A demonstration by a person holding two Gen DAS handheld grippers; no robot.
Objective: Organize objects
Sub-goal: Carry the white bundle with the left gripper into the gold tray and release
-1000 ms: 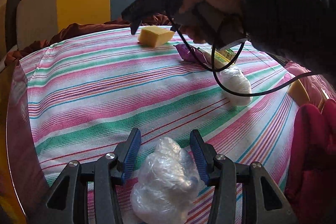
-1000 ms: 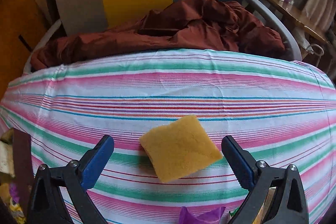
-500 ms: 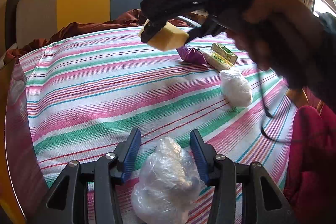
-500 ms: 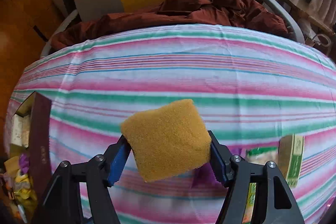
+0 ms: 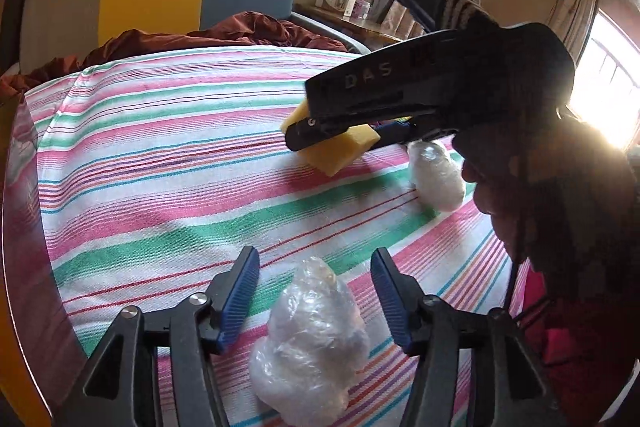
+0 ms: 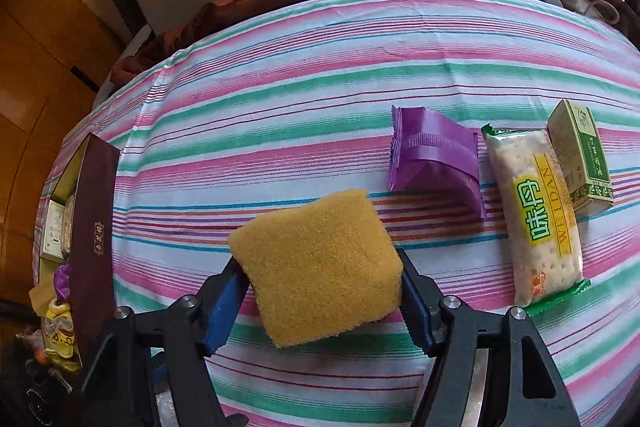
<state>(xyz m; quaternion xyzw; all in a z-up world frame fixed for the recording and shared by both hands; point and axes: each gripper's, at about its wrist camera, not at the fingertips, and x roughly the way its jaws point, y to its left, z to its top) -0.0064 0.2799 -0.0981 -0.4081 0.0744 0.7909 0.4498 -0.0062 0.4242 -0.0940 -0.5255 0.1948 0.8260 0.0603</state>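
— What sits between your left gripper (image 5: 314,301) fingers?
— A clear plastic-wrapped bundle (image 5: 310,339) lying on the striped cloth (image 5: 160,163) near its front edge; your jaws have just been opening and stand clear of it.
— And your other hand?
— Your right gripper (image 5: 332,135) pinches the yellow sponge (image 5: 338,151) above the cloth's middle. A second wrapped bundle (image 5: 438,179) lies toward the right edge.

- The right gripper (image 5: 332,143) bears the raised letters "DAS" on its black side; what follows them is lost in glare
- The cracker packet (image 6: 536,219) shows "WEIDAN" on a yellow band beside large green Chinese characters
- The maroon box (image 6: 94,239) carries small gold characters, too small to read
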